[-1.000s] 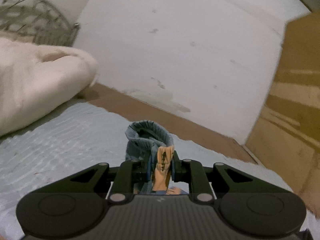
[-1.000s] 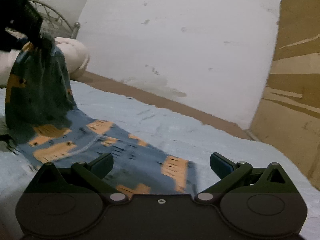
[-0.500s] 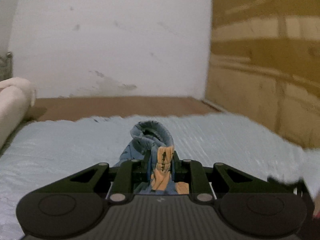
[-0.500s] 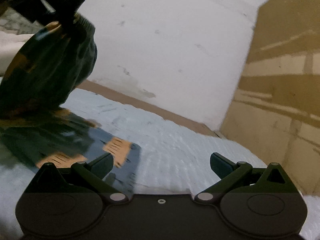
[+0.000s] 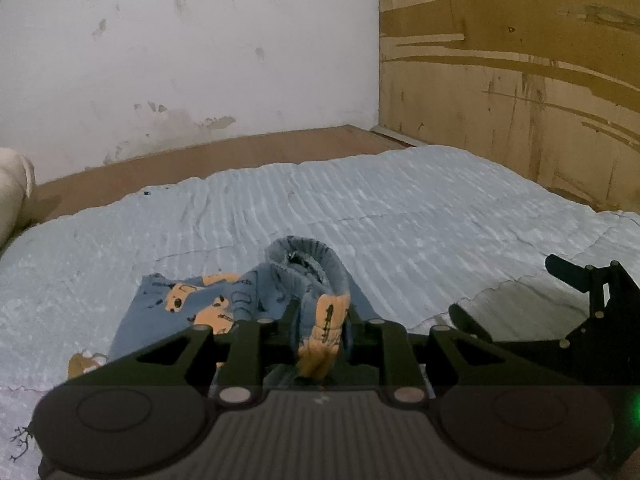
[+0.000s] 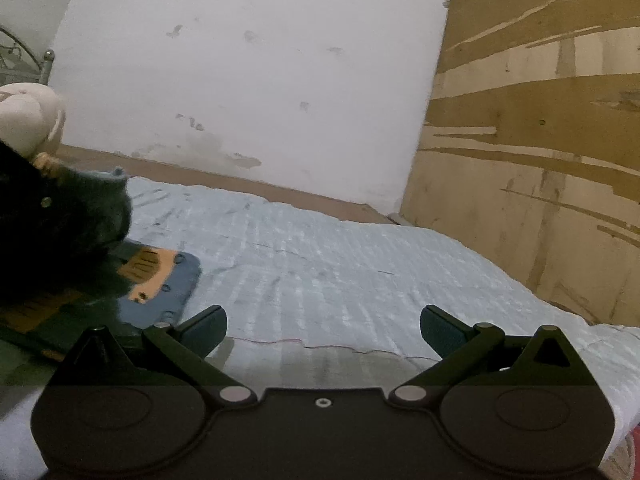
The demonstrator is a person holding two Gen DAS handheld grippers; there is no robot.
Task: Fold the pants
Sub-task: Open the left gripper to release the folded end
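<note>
Blue pants with orange patches [image 5: 188, 300] lie on the light blue bedspread [image 5: 400, 208]. My left gripper [image 5: 322, 320] is shut on a bunched part of the pants, low over the bed, and the rest of the cloth trails to its left. In the right wrist view the pants [image 6: 160, 276] lie at the left, partly hidden by the dark blurred left gripper. My right gripper [image 6: 322, 326] is open and empty above bare bedspread [image 6: 360, 272]. It also shows at the right of the left wrist view [image 5: 520, 292].
A white wall [image 5: 200, 60] and a brown bed frame edge [image 5: 240, 152] run along the far side. A wooden panel [image 5: 520, 80] stands at the right. A cream rolled blanket [image 6: 28, 116] and a metal bedhead [image 6: 16, 56] are at the far left.
My left gripper has swung right and come down with the pants, so cloth now lies folded over on the bed. My right gripper has shifted right, off the pants, still open.
</note>
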